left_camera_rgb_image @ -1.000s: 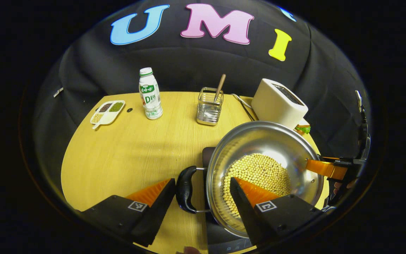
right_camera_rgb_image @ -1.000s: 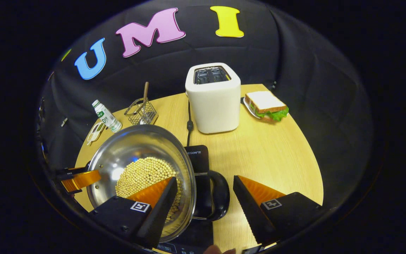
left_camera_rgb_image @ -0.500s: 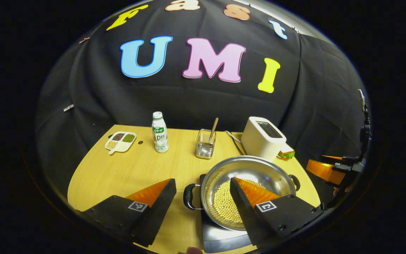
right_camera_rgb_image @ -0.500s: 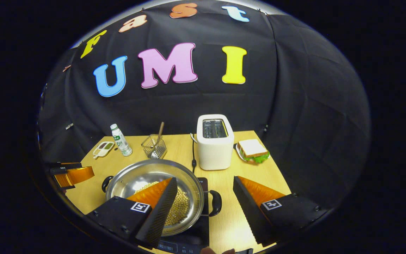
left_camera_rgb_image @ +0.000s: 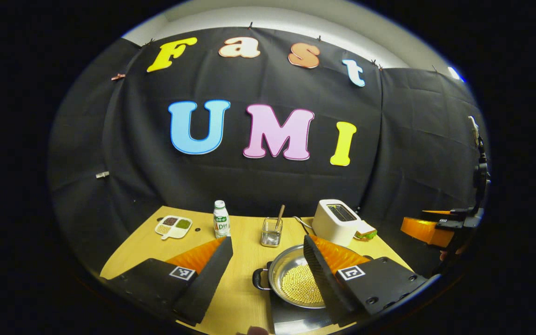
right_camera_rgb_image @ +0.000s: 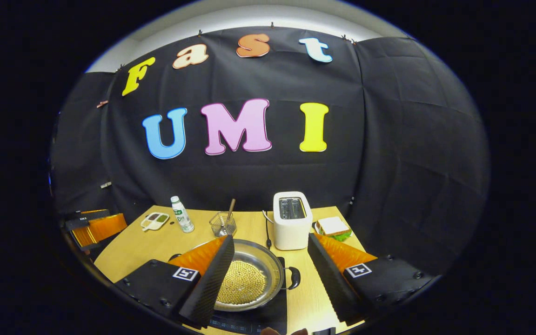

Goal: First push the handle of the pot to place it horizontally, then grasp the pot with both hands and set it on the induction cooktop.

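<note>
A steel pot [left_camera_rgb_image: 291, 274] [right_camera_rgb_image: 254, 274] holding yellow beans rests on the black induction cooktop [left_camera_rgb_image: 296, 316] [right_camera_rgb_image: 279, 309] at the table's near edge. Its black handles [left_camera_rgb_image: 258, 279] [right_camera_rgb_image: 294, 278] stick out to the left and right. My left gripper [left_camera_rgb_image: 268, 260] hangs open well above and in front of the pot, nothing between its fingers. My right gripper [right_camera_rgb_image: 270, 258] is open too, high over the pot's right side and holding nothing. In each view the other gripper shows at the far edge: the right one [left_camera_rgb_image: 428, 228], the left one [right_camera_rgb_image: 93, 225].
On the wooden table [right_camera_rgb_image: 147, 237] stand a white toaster [right_camera_rgb_image: 291, 218], a sandwich on a plate [right_camera_rgb_image: 333, 226], a wire utensil holder [right_camera_rgb_image: 223, 224], a small bottle [right_camera_rgb_image: 182, 219] and a divided dish of grains [right_camera_rgb_image: 155, 220]. A black cord [right_camera_rgb_image: 268, 232] runs from the toaster.
Both grippers have let go of the pot's handles and pulled up and back, away from the table. The pot stays on the cooktop.
</note>
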Available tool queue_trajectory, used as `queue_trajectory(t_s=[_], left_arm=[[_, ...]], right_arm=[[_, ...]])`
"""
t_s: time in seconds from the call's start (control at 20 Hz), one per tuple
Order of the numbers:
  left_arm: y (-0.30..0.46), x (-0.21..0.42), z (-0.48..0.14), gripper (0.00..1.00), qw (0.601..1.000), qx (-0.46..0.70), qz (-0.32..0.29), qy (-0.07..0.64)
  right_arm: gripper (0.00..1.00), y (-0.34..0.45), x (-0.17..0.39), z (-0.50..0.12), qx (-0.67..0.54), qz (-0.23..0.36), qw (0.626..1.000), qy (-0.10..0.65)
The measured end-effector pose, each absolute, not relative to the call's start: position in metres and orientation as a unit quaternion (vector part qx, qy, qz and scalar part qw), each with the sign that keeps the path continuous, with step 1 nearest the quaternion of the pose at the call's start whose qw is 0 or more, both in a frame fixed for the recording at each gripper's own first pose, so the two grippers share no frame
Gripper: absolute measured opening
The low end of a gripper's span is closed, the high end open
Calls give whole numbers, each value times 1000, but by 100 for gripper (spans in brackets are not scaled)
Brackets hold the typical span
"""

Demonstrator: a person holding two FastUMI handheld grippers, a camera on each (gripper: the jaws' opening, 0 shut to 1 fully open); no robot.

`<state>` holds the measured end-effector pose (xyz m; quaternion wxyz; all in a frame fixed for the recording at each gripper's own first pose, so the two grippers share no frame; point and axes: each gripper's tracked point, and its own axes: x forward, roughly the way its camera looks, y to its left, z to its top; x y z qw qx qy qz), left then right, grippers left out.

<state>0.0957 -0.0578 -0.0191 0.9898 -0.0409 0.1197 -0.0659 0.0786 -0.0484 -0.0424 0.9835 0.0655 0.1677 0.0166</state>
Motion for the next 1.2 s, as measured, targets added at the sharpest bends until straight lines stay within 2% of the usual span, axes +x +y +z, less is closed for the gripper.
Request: queue_trajectory(t_s=[0.3,0.6,0.7,0.8,0.9,1.2], left_arm=[[-36,63,13,95,996,-33,-52,68],[-28,34,41,95,999,-4,-32,12],[-30,26,41,93,999,-1,-33,10],[-35,21,35,97,999,-17,-38,20],[-31,22,28,93,998,-33,-33,31],[-15,27,32,95,999,-21,-10,29]], right_arm=[[98,-22,48,10,46,26,994,100],[99,-12,24,33,54,18,996,65],[99,-17,21,34,57,8,997,59],[99,-25,21,34,55,-2,997,55],[99,-28,21,34,53,-10,997,52],[99,-28,22,31,55,-10,997,55]])
